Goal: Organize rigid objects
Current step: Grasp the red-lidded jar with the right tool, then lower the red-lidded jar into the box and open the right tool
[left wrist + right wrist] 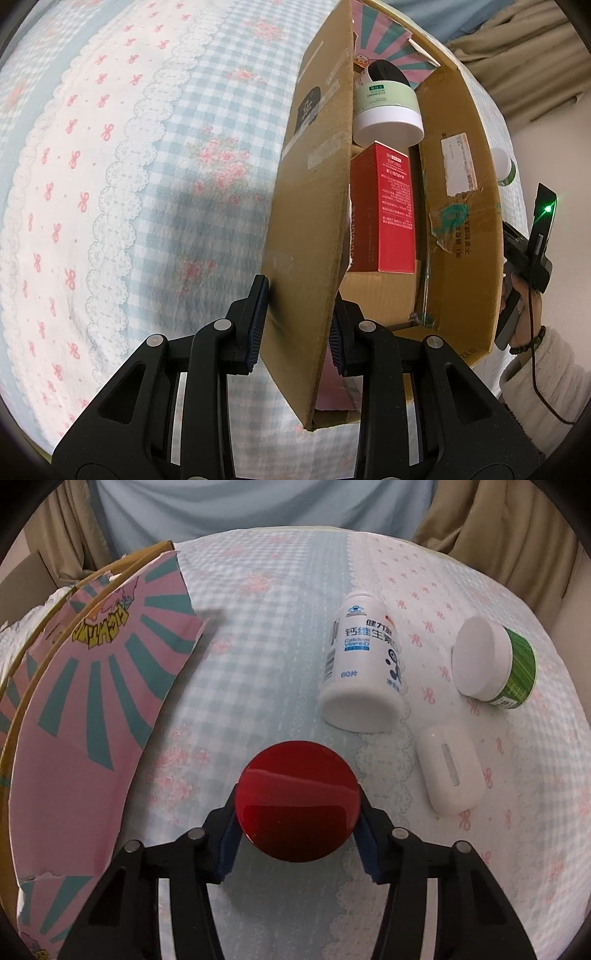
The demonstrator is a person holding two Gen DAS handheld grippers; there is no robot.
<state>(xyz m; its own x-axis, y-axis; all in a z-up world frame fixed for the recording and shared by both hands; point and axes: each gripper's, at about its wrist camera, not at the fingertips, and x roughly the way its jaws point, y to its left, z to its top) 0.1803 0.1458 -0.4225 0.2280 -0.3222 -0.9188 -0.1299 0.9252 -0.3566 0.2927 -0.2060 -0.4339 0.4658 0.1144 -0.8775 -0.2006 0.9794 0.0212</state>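
My left gripper (299, 314) is shut on the near flap (314, 184) of an open cardboard box (461, 258), its pads pressing both faces. Inside the box a red carton (384, 210) stands next to a pale green jar (388, 107) that has a white lid. In the right wrist view my right gripper (298, 805) has its blue pads against both sides of a round red-lidded jar (297, 797) on the bedspread. Beyond it lie a white pill bottle (364, 664), a green jar with a white lid (491, 661) and a small white case (450, 771).
The box's pink and teal flap (92, 720) rises at the left of the right wrist view. A checked, flowered bedspread (129, 184) covers the surface. A person's hand with a bead bracelet (524, 332) shows at the right edge. Curtains (517, 524) hang behind.
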